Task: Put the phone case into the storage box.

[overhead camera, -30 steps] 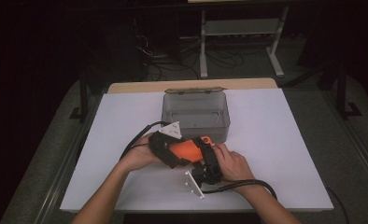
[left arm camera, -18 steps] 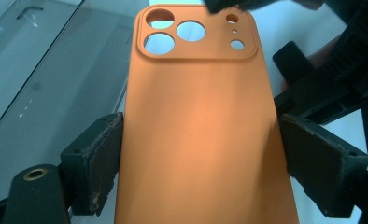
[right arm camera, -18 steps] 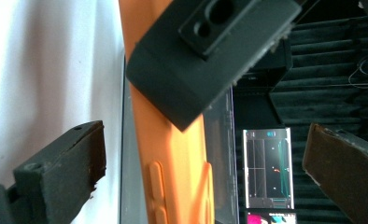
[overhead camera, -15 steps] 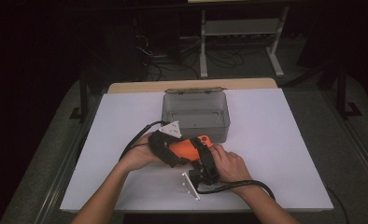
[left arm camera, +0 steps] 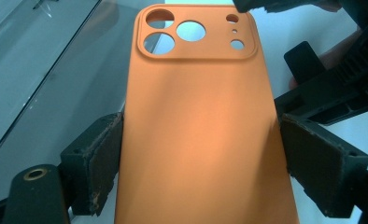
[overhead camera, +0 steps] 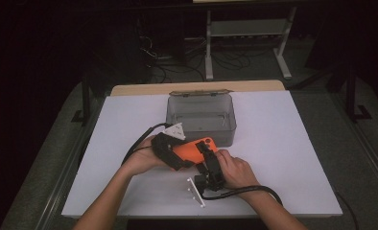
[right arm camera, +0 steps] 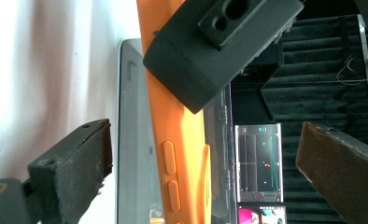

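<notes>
Right gripper (overhead camera: 207,154) shifted slightly at the case's end since a second ago, jaws just narrowing, pads apart from the orange case (left arm camera: 203,126) between them, left gripper (overhead camera: 177,154) pinching case sides, above white table (overhead camera: 283,143), grey box (overhead camera: 201,115) just beyond.

phone case (left arm camera: 201,126) bottom cut off

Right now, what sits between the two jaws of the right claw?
In the right gripper view, the orange phone case stands edge-on between the right claw's jaws, side buttons showing. Neither pad touches it. The left claw grips its sides.
</notes>
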Demonstrator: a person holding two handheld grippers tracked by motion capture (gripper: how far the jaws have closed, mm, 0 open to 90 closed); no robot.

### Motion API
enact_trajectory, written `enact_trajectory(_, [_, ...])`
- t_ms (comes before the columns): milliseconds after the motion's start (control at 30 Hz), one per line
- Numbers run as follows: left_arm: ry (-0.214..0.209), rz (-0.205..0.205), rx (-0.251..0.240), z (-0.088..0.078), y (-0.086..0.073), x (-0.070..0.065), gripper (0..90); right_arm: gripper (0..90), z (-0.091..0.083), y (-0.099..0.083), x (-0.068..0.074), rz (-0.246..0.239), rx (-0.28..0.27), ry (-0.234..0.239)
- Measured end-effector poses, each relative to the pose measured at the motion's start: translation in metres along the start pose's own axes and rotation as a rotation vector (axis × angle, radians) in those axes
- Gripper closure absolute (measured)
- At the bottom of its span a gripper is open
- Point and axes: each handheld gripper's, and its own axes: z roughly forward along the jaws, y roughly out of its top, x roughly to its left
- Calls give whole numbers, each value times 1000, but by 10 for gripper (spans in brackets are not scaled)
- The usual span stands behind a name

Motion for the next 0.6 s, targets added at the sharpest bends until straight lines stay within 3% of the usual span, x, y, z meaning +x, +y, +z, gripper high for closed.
enact_trajectory(600, [-2, -6, 11, 2, -1, 0, 161, 180, -2, 5, 8, -28, 0, 0])
